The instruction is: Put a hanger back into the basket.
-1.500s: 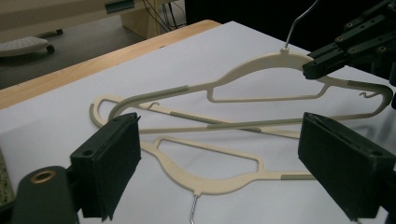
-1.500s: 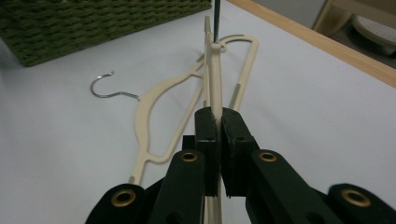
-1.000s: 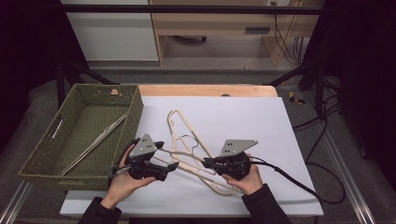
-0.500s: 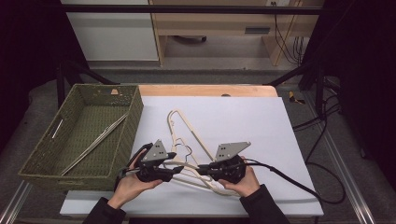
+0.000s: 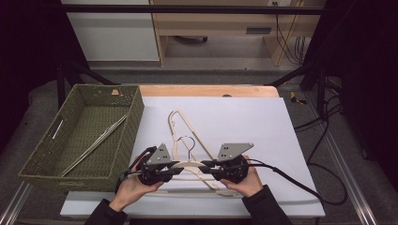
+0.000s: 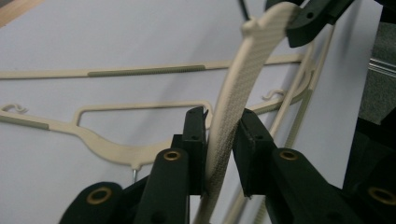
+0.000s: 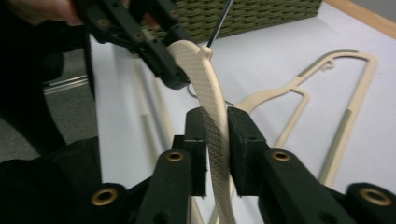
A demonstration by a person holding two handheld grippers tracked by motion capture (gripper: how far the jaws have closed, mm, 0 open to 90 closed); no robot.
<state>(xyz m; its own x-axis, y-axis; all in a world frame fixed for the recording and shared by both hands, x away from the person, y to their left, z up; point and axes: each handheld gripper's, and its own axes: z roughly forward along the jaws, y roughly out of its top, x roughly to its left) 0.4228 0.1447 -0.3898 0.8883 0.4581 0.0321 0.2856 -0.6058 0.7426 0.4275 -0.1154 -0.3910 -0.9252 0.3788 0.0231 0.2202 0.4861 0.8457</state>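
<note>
A cream plastic hanger with a thin wire hook is held between my two grippers near the table's front edge. My left gripper is shut on one textured shoulder of it. My right gripper is shut on the other shoulder. The two grippers point at each other, a short span of hanger between them. In the left gripper view the jaws pinch the arm; the right gripper's tip grips farther up. In the right gripper view the left gripper shows beyond my own jaws.
More cream hangers lie flat on the white tabletop under and behind the held one. A green woven basket stands at the left with a pale hanger inside. A black cable trails right.
Both grippers have come closer together and slightly nearer the front edge. The left gripper has swung round to point at the right one along the hanger.
</note>
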